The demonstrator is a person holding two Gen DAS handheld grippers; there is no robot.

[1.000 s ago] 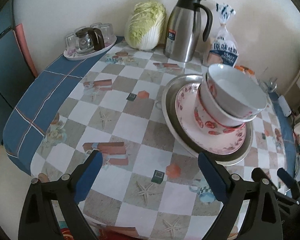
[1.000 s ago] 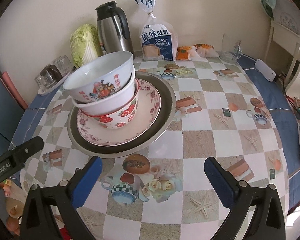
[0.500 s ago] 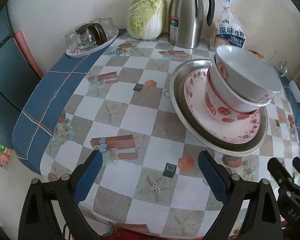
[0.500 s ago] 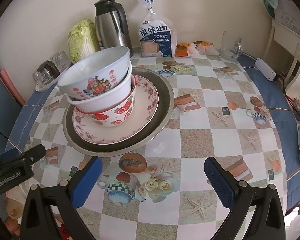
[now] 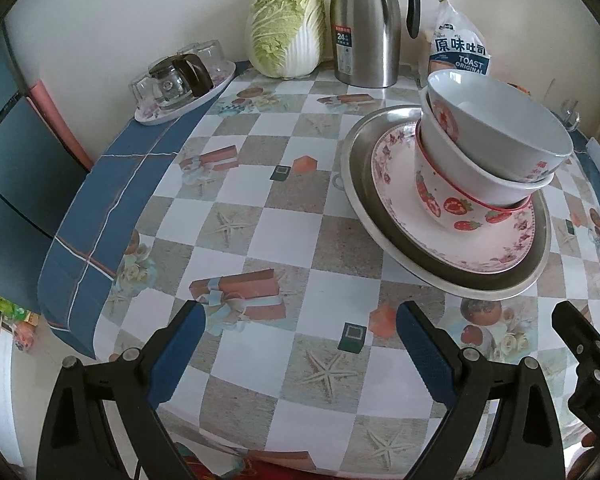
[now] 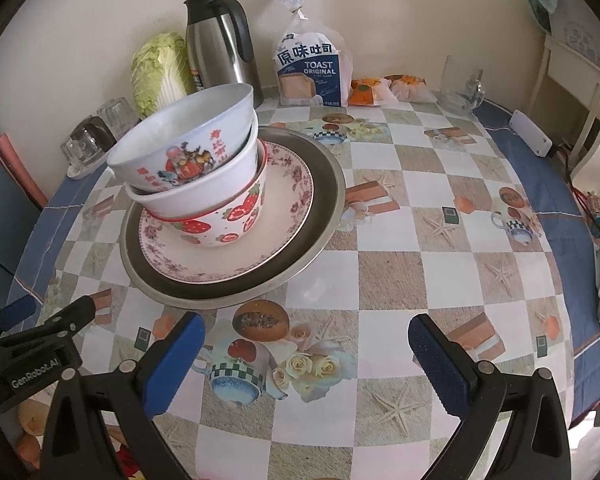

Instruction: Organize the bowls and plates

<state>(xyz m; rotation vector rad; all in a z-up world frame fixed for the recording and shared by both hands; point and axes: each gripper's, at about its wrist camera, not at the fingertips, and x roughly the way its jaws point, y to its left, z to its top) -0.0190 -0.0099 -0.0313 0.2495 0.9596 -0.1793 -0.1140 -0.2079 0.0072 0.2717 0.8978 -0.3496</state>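
1. Our left gripper (image 5: 300, 332) has its fingers wide apart, with nothing between them but bare tablecloth (image 5: 228, 184).
2. Our right gripper (image 6: 306, 344) is likewise spread, its blue pads (image 6: 440, 364) clear of everything.
3. The stack stands ahead of both grippers: ahead and to the right of the left fingers, ahead and to the left of the right fingers, touching neither.
4. At the bottom lies a metal plate (image 6: 324, 184); on it rests a floral plate (image 6: 284, 208).
5. On the floral plate stands a strawberry bowl (image 6: 228, 220), with a white bowl (image 6: 216, 184) nested in it.
6. A picture bowl (image 6: 188, 148) sits on top, tilted towards our left side.
7. In the left view the same stack shows the metal plate (image 5: 360, 176), the floral plate (image 5: 396, 184) and the top bowl (image 5: 500, 128).
8. Far beyond the fingers, against the wall, stand a cabbage (image 5: 286, 28), a steel jug (image 5: 364, 32) and a bag of toast (image 6: 310, 68).
9. To the far left of the left fingers sits a tray of glasses (image 5: 184, 84).
10. Beyond the right fingers, to their right, stands a clear glass (image 6: 458, 84), with wrapped oranges (image 6: 364, 90) just beside the toast.
11. The tip of the right gripper shows at the lower right edge of the left view, well apart from the left fingers.
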